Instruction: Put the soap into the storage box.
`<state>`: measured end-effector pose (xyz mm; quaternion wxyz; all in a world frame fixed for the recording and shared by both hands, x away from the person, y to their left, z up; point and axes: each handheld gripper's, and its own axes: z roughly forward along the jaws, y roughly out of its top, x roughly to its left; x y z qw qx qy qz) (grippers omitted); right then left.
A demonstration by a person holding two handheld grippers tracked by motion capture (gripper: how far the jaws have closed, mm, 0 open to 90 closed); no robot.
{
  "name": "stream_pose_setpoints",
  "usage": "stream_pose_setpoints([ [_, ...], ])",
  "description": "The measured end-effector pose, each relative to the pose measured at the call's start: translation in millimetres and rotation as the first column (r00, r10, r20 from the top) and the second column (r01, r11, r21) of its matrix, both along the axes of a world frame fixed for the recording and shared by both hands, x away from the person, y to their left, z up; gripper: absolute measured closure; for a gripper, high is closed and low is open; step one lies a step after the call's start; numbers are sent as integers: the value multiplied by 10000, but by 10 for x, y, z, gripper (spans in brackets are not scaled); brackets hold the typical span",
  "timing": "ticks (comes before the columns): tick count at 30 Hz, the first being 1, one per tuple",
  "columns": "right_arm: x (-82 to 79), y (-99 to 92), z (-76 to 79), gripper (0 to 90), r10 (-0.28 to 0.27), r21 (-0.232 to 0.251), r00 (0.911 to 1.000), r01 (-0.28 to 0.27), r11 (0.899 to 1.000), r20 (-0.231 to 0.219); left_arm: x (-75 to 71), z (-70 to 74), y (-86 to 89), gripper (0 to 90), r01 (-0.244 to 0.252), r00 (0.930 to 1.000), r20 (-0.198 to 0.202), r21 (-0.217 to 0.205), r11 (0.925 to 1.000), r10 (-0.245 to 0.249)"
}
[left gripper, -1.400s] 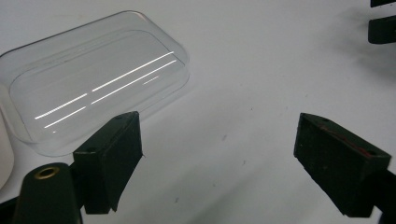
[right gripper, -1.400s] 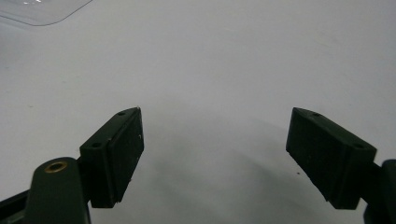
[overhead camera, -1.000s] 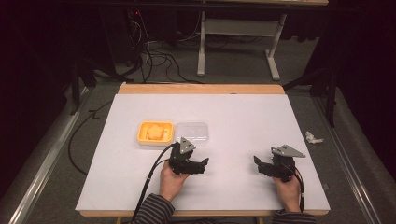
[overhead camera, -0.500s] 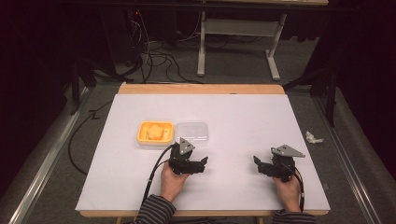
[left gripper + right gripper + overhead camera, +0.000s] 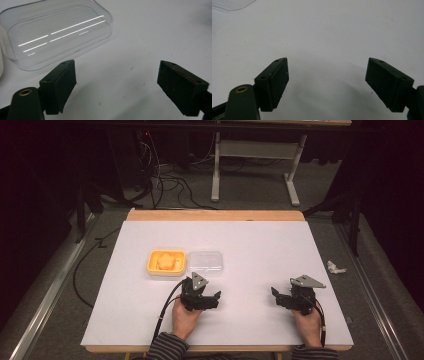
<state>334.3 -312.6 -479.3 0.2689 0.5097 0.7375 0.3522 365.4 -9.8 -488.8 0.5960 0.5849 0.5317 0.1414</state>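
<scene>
An orange container [image 5: 166, 261] with orange food inside sits on the white table [image 5: 260, 245], left of centre. A clear plastic lid [image 5: 205, 261] lies flat right beside it, and in the left gripper view the clear lid [image 5: 55, 35] lies just ahead and left of the jaws. My left gripper [image 5: 214, 298] rests low on the table just in front of the lid, jaws wide apart with nothing between them. My right gripper [image 5: 275, 296] rests on the table at the right front, also open and empty.
A crumpled white scrap [image 5: 335, 267] lies on the floor beyond the table's right edge. A wooden strip [image 5: 215, 215] runs along the table's far edge. Cables and a desk frame [image 5: 255, 165] stand on the floor behind.
</scene>
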Motion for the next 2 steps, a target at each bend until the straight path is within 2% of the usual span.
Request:
stream_pose_setpoints([
  [2,2,1,-1,192,15,-70,10000,-15,10000,-27,-5,5,8,162,-97,9999,78,-89,9999,98],
])
